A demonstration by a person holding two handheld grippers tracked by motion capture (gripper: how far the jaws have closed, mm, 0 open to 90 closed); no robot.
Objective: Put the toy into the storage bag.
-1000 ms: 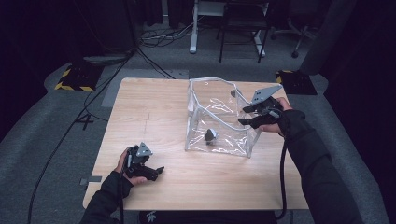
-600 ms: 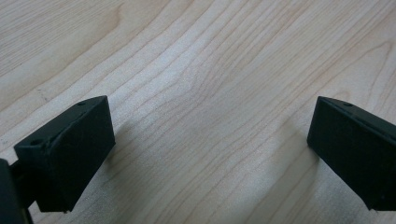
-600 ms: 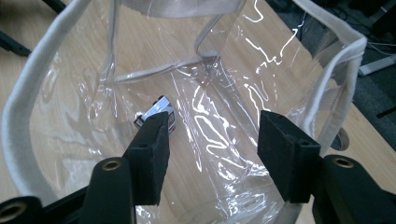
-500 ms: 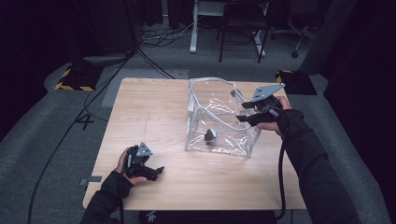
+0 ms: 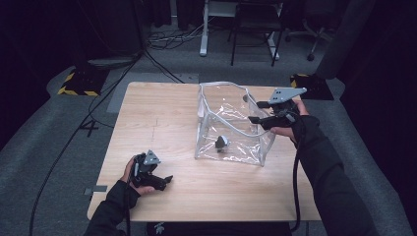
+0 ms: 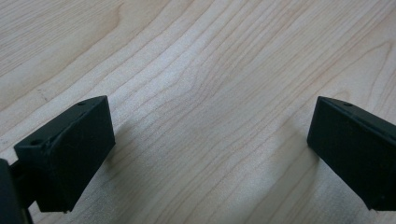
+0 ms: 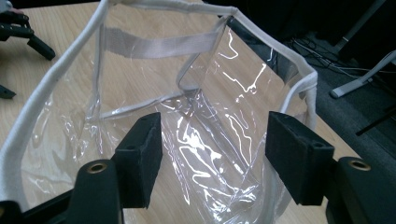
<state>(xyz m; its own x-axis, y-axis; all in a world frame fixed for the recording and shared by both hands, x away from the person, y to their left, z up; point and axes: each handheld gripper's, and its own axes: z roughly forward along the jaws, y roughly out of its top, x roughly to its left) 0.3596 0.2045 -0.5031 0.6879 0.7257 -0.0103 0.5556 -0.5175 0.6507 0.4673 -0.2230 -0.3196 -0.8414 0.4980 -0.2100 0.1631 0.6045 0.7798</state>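
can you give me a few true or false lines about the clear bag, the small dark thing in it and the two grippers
1. The clear bag stands open on the table. True.
2. A small dark object lies on the table outside the bag. False: it sits inside the bag, at the bottom.
3. The right gripper is at the bag's rim, its jaws having just been opening, nothing clamped between them. True.
4. The left gripper is shut on the bag's handle. False: its jaws stand wide open over bare wood, far from the bag.
5. The bag lies flat and folded. False: it stands upright with its mouth open.
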